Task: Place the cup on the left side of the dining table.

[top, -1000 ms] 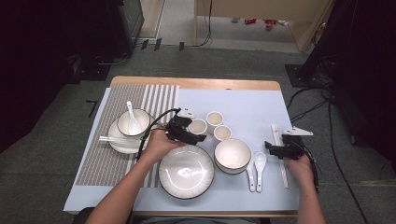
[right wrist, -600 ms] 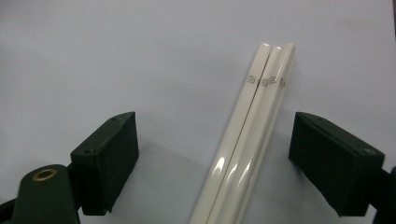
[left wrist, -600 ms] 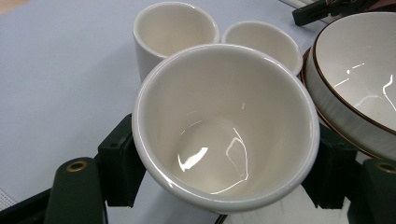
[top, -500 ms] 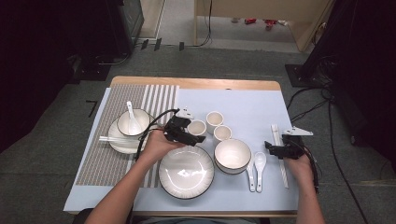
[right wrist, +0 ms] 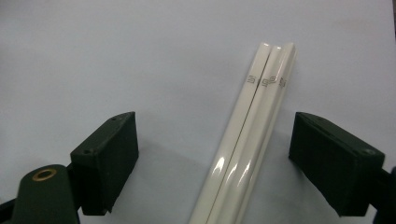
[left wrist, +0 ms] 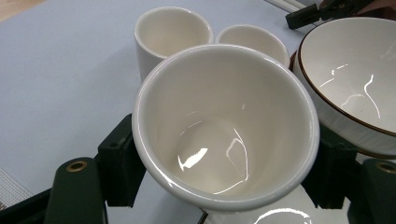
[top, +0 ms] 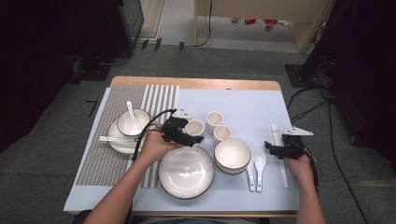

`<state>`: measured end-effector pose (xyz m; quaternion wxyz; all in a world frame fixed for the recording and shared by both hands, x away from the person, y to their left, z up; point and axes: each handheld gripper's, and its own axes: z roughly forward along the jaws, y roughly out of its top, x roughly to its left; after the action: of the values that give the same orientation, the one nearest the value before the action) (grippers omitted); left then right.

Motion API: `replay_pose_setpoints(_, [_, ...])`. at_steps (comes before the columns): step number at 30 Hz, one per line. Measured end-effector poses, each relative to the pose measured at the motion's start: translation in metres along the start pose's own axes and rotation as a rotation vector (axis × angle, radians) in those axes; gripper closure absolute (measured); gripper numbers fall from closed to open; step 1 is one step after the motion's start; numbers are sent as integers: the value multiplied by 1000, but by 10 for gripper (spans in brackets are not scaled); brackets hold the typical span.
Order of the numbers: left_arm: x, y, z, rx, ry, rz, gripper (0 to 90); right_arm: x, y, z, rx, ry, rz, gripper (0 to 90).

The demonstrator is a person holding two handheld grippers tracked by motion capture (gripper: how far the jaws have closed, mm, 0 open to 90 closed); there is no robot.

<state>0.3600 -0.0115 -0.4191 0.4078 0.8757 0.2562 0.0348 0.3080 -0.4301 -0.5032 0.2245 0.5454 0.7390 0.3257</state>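
My left gripper [top: 190, 136] is shut on a cream cup [left wrist: 224, 126], with a black pad pressed against each side of it. In the high view that cup [top: 194, 127] sits just beyond the far rim of a large dark-rimmed plate [top: 186, 171]. My right gripper [right wrist: 215, 163] is open and low over the blue mat. White chopsticks [right wrist: 252, 140] lie between its jaws, and neither pad touches them. From above, the right gripper [top: 274, 149] is at the table's right side, beside the chopsticks [top: 280, 161].
Two more cream cups [top: 214, 120] [top: 222, 133] stand close behind the held one. A dark-rimmed bowl [top: 232, 154] and two white spoons [top: 259, 161] lie between the grippers. On the striped mat at left, a bowl with a spoon [top: 133, 122] rests on a plate.
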Motion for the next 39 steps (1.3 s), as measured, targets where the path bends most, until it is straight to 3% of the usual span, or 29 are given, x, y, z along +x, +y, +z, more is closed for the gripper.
replay_pose_setpoints(39, [6,-10,-16,9,8,-15,277,0,0,0,0,-1,1,153])
